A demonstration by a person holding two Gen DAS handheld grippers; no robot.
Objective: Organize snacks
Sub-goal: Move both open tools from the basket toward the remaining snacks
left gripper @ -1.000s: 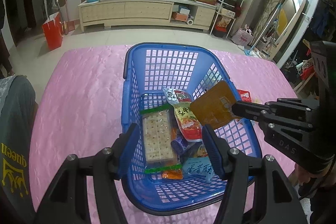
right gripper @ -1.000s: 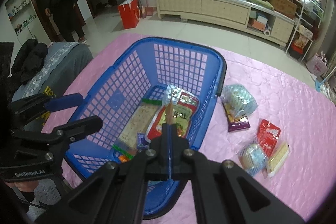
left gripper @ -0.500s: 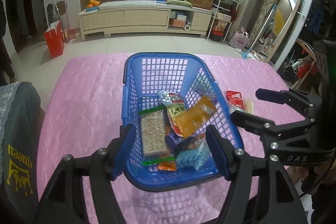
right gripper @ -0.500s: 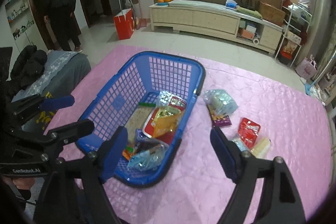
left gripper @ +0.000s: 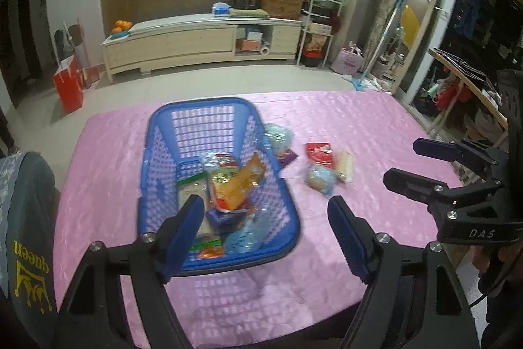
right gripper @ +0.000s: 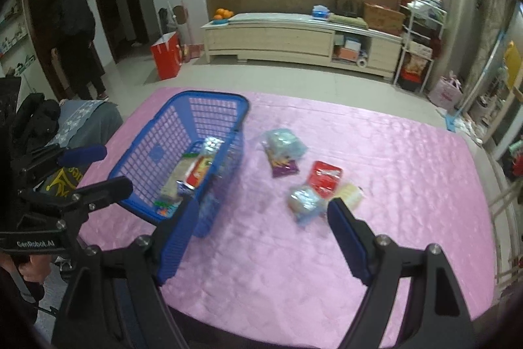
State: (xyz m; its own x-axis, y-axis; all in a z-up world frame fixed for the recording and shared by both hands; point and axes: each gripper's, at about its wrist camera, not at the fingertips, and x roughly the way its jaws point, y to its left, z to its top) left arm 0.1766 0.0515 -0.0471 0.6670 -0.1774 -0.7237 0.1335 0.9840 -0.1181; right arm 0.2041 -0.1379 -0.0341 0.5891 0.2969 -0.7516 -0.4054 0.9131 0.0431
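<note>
A blue mesh basket stands on the pink table and holds several snack packs, with an orange pack on top. Loose snacks lie to its right: a clear pack over a purple one, a red pack, a pale blue pack and a yellow pack. My left gripper is open and empty, held above the basket's near end. My right gripper is open and empty, held near the table's front, close to the pale blue pack.
The pink quilted table ends close to my grippers at the front. A grey garment with yellow print hangs at the left edge. A person in black stands in the far doorway. A cabinet lines the back wall.
My right gripper opened and dropped the orange pack into the basket, then pulled back to the right. Both grippers rose and backed away, so the basket looks smaller.
</note>
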